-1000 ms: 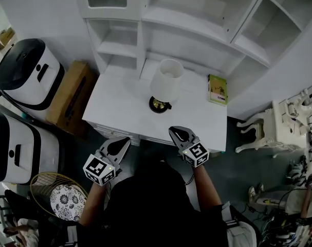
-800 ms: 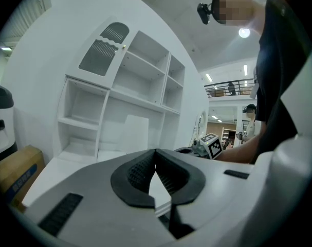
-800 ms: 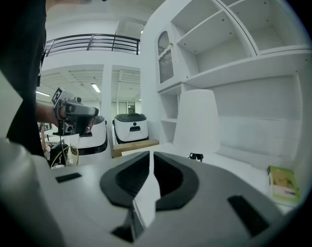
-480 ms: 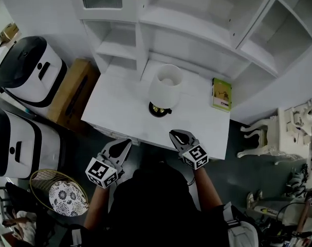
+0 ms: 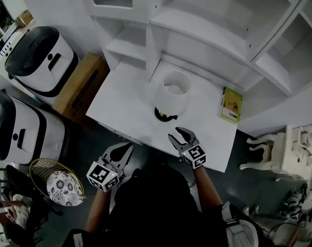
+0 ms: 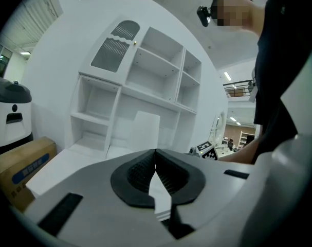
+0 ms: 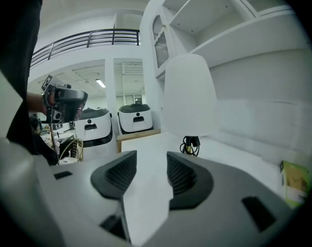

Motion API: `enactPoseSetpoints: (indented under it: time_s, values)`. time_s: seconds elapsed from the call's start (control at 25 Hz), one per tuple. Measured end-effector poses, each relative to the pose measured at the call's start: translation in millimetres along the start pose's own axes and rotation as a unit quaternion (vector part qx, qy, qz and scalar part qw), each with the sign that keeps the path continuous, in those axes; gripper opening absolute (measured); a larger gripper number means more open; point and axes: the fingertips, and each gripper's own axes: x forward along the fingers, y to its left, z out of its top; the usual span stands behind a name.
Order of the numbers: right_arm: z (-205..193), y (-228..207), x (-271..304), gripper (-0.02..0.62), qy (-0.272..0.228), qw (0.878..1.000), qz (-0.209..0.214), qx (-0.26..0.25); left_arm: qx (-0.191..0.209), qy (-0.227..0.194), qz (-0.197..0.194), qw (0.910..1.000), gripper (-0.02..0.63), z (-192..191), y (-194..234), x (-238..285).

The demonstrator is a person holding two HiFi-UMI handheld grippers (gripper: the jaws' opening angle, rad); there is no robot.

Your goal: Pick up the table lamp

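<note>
Opening its empty jaws, the right gripper (image 5: 179, 135) faces the table lamp (image 5: 172, 93), upright on the white table (image 5: 122, 104) just ahead, apparently readying a grasp; the left gripper (image 5: 121, 152) hangs closed and empty alongside.

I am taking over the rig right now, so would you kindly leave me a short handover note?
Left hand-held gripper: jaws shut, empty, held short of the near edge of the white table.
Right hand-held gripper: jaws opening, nothing between them, tips over the near edge, aimed toward the white-shaded table lamp with a dark base.
Lamp: upright mid-table, untouched.
Done: approach only.
Left: reach in, close on the lamp, lift it.
</note>
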Motion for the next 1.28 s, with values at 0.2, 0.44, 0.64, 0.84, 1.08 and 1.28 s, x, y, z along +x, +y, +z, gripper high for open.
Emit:
enactPoseSetpoints:
  time_s: [0.2,0.44,0.64,0.84,1.08,1.28]
  values:
    - [-4.4,-28.8,14.6,0.215,-0.004,1.0,0.007,-0.015,-0.007,0.0,0.029,0.9995,0.012,0.9,-1.2,10.4]
    - [-17.4,-62.7,28.2,0.256,0.005,1.0,0.017,-0.022,-0.015,-0.006,0.055,0.9984,0.012,5.7,-6.3,27.2]
    - [-28.9,-82.6,42.6,0.287,0.007,0.999,0.033,-0.028,-0.019,0.003,0.072,0.9972,0.012,2.6,-12.2,40.6]
    - [-36.4,-96.5,61.3,0.29,0.01,0.998,0.046,-0.037,-0.025,0.009,0.082,0.9962,0.012,-1.7,-15.0,52.5]
    - [-35.2,-102.2,73.6,0.29,-0.004,0.998,0.048,-0.038,-0.021,0.02,0.088,0.9957,0.012,-14.4,-11.1,58.1]
    - [-35.2,-105.3,78.0,0.29,-0.012,0.998,0.032,-0.046,-0.032,0.017,0.075,0.9965,0.012,-22.2,-7.9,59.7]
